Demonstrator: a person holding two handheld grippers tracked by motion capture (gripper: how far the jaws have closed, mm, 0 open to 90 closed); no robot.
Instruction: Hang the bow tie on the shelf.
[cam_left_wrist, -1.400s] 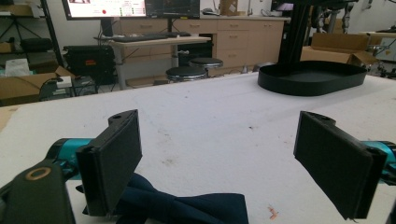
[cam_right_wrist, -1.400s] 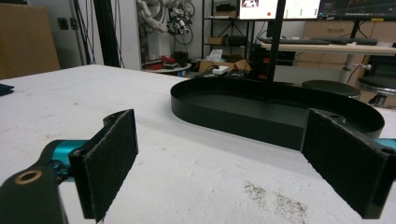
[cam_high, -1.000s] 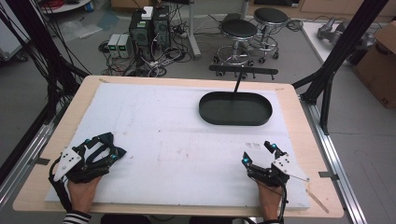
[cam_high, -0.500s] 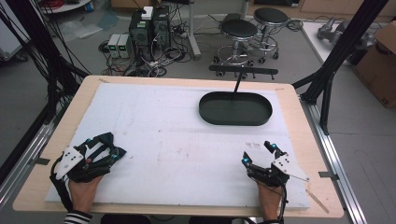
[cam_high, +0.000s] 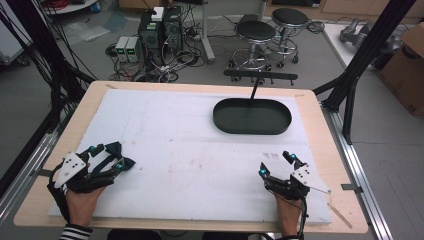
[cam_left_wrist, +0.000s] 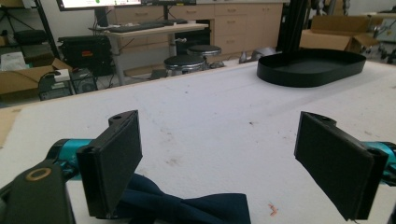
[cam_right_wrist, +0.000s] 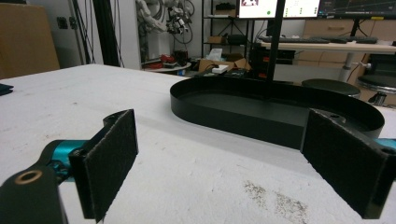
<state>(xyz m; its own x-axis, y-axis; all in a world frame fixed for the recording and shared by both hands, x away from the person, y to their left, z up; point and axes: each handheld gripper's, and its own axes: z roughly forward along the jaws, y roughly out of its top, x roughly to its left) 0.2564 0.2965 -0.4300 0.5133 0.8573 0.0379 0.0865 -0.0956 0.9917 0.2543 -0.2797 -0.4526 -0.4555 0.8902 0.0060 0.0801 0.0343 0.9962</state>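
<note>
**High view: bow tie at the left claw, well away from the tray**

The dark blue bow tie (cam_high: 120, 156) lies on the white mat (cam_high: 190, 150), far from the black oval tray (cam_high: 252, 116), toward the near left. The left gripper (cam_high: 107, 155) is spread wide, the tie just under its jaws, nothing pinched. The right gripper (cam_high: 275, 164), nearer the tray, gapes open too.
</note>
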